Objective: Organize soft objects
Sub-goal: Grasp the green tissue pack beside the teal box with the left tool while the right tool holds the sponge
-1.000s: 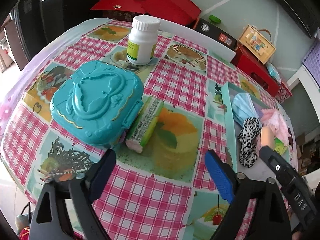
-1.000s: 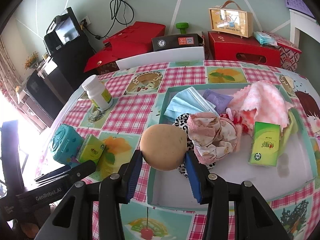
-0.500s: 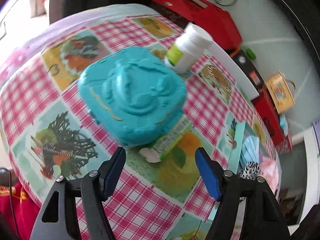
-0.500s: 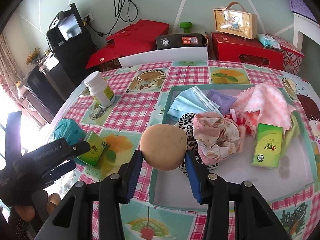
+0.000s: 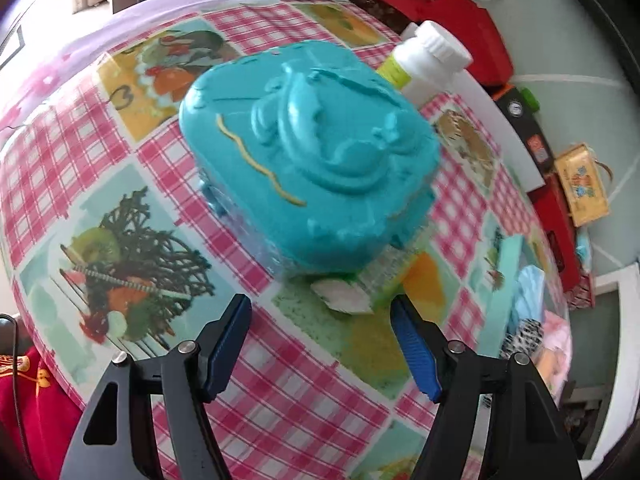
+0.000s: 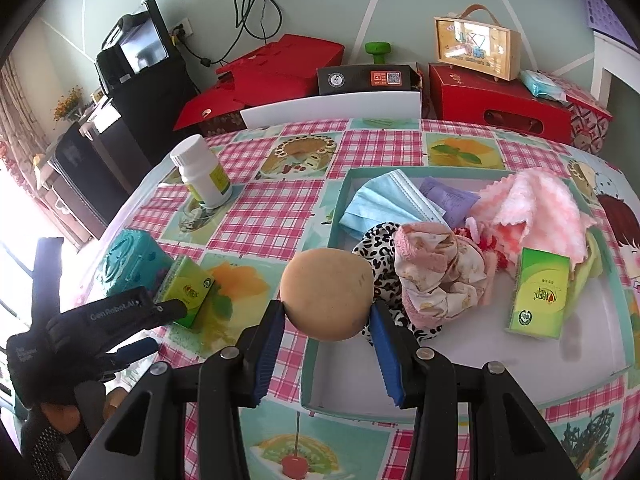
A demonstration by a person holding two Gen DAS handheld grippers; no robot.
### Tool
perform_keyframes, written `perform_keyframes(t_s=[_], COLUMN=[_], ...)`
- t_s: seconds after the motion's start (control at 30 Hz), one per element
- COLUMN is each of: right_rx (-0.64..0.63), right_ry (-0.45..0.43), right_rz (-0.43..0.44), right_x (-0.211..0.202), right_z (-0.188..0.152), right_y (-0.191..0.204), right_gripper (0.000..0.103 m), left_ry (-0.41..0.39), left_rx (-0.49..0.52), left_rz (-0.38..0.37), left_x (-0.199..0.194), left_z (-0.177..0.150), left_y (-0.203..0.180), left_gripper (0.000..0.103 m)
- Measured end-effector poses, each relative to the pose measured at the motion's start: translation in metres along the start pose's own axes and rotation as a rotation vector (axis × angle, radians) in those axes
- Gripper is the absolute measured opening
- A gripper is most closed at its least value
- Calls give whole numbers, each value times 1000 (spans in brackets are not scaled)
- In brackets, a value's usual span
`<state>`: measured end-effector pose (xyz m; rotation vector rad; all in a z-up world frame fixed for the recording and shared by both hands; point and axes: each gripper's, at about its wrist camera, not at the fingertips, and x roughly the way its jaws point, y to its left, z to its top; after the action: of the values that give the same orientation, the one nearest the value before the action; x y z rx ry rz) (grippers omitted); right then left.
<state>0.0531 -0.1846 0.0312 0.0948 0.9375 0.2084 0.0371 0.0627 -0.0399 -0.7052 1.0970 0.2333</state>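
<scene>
Left tool (image 5: 320, 344) neared one tissue pack (image 5: 352, 296).

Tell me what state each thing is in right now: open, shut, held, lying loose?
Left hand-held gripper: open, empty, jaws just narrowed, aimed at the green pack.
Right hand-held gripper: shut on the tan ball.
Teal case: lid shut, on the table.
White bottle: capped, upright.
Green pack: lying beside the case.
Tray: holds a mask, cloths and another green pack.
</scene>
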Motion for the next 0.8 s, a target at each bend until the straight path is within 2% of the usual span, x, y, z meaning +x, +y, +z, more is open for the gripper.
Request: perform_keyframes(t_s=[0.13,0.2,0.27,0.5,0.63,0.8], right_rx=[-3,-8,-15,-30,-28,-20], right_ry=[3,6,8,16,17,16], right_rz=[-1,-1,-2,-6,-8,-10], right_x=[1,2,3,6,5,5], right_z=[0,-1,-1,-2,-2,-2], right_y=[1,2,4,7,6,4], right_gripper=[47,47,47,47,47,47], left_ry=[-57,-93,-103,-96,-75,5], left_rx=[-13,-71,-105,-111,-56,56], left_rz=[-3,4,11,9,-3,-11], left_x=[-15,-21,-23,-21,-16,-3], left_z=[-3,0,4,6,7,-3], left_y=[3,12,19,21,7,-14], left_gripper=[73,73,73,73,73,73])
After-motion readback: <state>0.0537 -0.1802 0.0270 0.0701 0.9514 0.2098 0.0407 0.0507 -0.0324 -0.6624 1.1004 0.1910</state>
